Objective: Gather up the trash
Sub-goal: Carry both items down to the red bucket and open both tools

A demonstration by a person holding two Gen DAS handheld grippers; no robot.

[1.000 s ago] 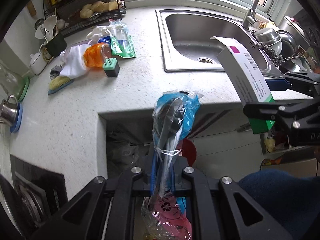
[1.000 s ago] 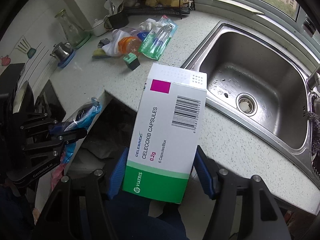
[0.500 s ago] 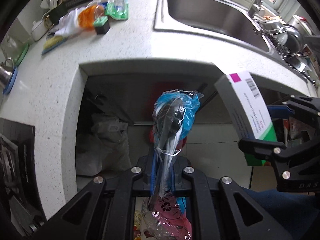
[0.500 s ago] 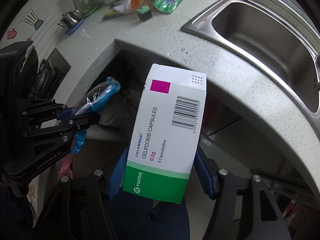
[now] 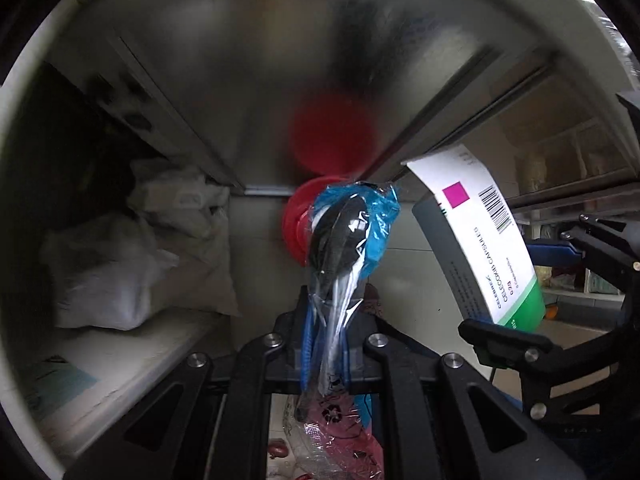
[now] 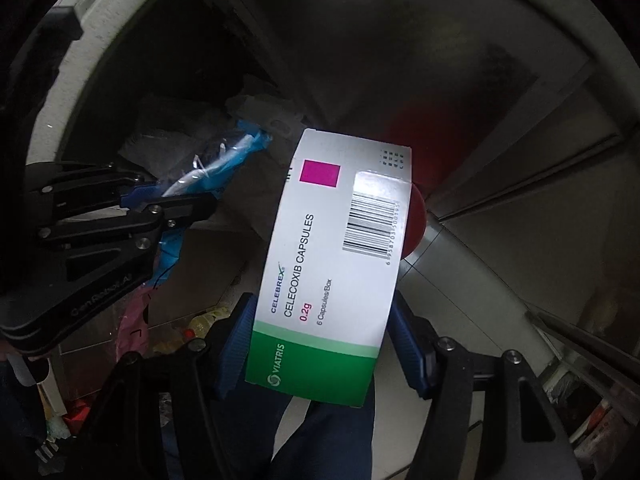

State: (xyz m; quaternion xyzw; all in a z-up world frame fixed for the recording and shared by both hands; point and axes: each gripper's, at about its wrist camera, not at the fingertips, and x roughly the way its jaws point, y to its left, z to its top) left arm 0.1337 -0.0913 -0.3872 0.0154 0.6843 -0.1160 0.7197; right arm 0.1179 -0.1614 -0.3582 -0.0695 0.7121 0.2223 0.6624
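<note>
Under the kitchen counter, both grippers hang in the dim space in front of an open cupboard. The left gripper [image 5: 326, 344] has its fingers closed tight on a crinkled plastic wrapper [image 5: 348, 236] (blue film around something dark, with a pink printed tail trailing below the fingers), which stands up from the jaws in the middle of the left wrist view. The right gripper [image 6: 318, 354] is closed to the width of a medicine box [image 6: 336, 264], its blue pads pressing the box's green lower end from either side; the box, white with a magenta square and a barcode, tilts up and slightly right. In the left wrist view the same box [image 5: 480, 248] sits to the right of the wrapper, apart from it. Behind the wrapper is a red round object [image 5: 298, 224], too blurred to identify. White plastic bags [image 5: 132, 264] lie heaped on the cupboard shelf [image 5: 120, 356] at left.
</note>
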